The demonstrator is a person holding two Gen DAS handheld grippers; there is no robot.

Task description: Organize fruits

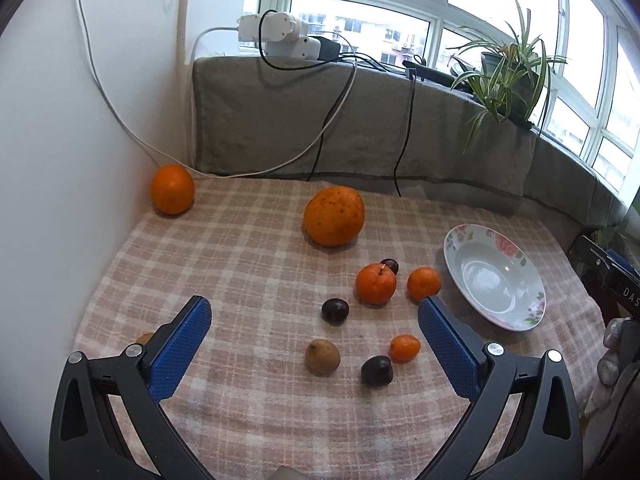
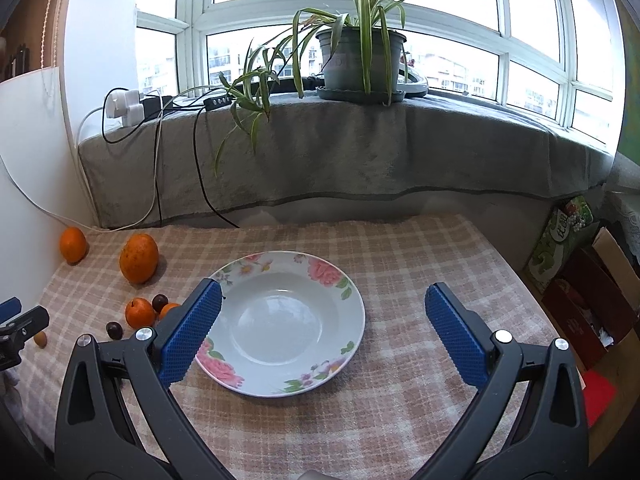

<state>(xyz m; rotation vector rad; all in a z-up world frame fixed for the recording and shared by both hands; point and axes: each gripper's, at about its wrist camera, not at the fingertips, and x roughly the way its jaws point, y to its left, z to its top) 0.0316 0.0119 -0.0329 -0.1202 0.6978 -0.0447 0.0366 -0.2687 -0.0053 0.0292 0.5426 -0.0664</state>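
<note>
My left gripper is open and empty above the checked cloth. Between and beyond its blue pads lie a dark plum, a brown fruit, a second plum, a small kumquat, two tangerines and a third plum. A big orange and another orange sit farther back. The floral plate lies at the right, empty. My right gripper is open and empty over the plate. The fruits lie to its left.
A grey-covered window ledge runs behind the table with a potted plant, chargers and hanging cables. A white wall bounds the left. Boxes stand off the table's right edge.
</note>
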